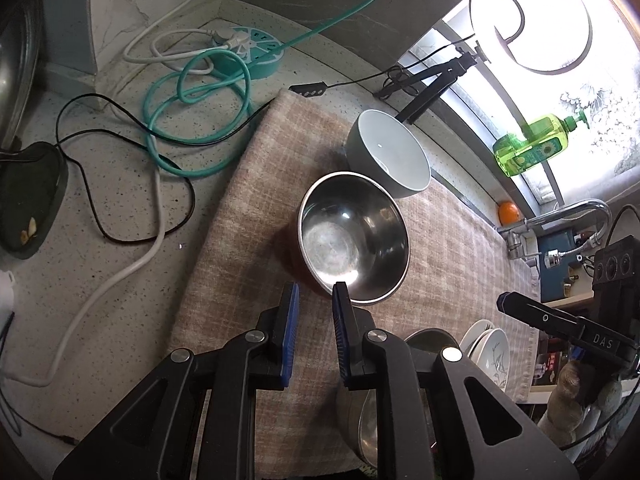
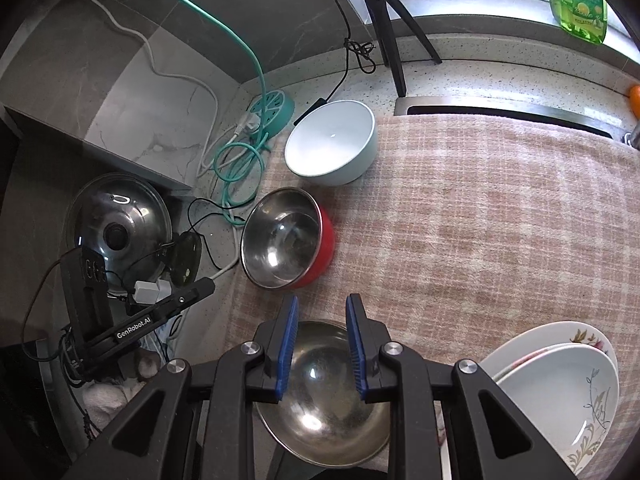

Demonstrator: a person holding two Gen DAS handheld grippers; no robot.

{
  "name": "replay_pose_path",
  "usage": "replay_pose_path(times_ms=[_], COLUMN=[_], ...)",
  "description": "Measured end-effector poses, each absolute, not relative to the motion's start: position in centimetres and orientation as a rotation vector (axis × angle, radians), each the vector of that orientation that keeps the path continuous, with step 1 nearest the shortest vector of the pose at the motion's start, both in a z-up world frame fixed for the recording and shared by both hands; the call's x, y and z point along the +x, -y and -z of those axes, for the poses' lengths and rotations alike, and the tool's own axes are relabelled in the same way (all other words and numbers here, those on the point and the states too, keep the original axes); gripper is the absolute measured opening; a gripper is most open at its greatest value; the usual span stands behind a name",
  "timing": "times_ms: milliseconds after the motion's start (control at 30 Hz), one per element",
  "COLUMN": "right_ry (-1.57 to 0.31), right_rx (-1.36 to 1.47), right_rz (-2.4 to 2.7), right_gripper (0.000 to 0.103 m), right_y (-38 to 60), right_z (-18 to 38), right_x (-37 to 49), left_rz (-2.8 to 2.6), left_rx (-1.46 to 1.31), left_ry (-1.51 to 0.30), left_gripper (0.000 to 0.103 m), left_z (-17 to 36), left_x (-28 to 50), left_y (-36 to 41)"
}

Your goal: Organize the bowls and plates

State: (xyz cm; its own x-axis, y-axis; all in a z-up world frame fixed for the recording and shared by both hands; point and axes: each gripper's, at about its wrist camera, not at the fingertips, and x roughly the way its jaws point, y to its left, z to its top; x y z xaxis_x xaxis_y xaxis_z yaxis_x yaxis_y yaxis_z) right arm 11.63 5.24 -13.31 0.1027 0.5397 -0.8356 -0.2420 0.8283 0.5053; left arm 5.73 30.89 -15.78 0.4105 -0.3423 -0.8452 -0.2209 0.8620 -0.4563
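Observation:
A steel bowl with a red outside [image 1: 354,236] [image 2: 286,238] sits on the checked cloth [image 1: 248,208] [image 2: 480,220]. A pale blue-grey ceramic bowl [image 1: 390,152] [image 2: 332,142] stands just behind it. A second steel bowl [image 2: 324,396] [image 1: 362,428] lies near the front edge, under my right gripper. Stacked floral plates [image 2: 560,392] [image 1: 490,350] lie at the front right. My left gripper [image 1: 316,294] is open and empty, just in front of the red bowl. My right gripper [image 2: 322,308] is open and empty above the second steel bowl.
Teal, white and black cables [image 1: 192,120] and a teal power strip [image 2: 272,114] lie on the speckled counter left of the cloth. A pot lid [image 2: 118,228] lies far left. A tripod [image 2: 386,24], a green soap bottle [image 1: 532,146] and a tap [image 1: 560,220] stand by the window.

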Motion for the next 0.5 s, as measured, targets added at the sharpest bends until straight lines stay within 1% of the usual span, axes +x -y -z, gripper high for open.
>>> replay_pose_path(times_ms=[500], right_ry=[-1.419], right_rx=[0.253], right_rz=[-0.519], right_gripper=[0.022], right_y=[-10.0], right_z=[17.3], right_x=[16.3], left_rz=[0.07], left_rx=[-0.578], left_ry=[-1.223], left_gripper=[0.015], left_z=[18.8], left_x=[9.9], left_y=[-32.1])
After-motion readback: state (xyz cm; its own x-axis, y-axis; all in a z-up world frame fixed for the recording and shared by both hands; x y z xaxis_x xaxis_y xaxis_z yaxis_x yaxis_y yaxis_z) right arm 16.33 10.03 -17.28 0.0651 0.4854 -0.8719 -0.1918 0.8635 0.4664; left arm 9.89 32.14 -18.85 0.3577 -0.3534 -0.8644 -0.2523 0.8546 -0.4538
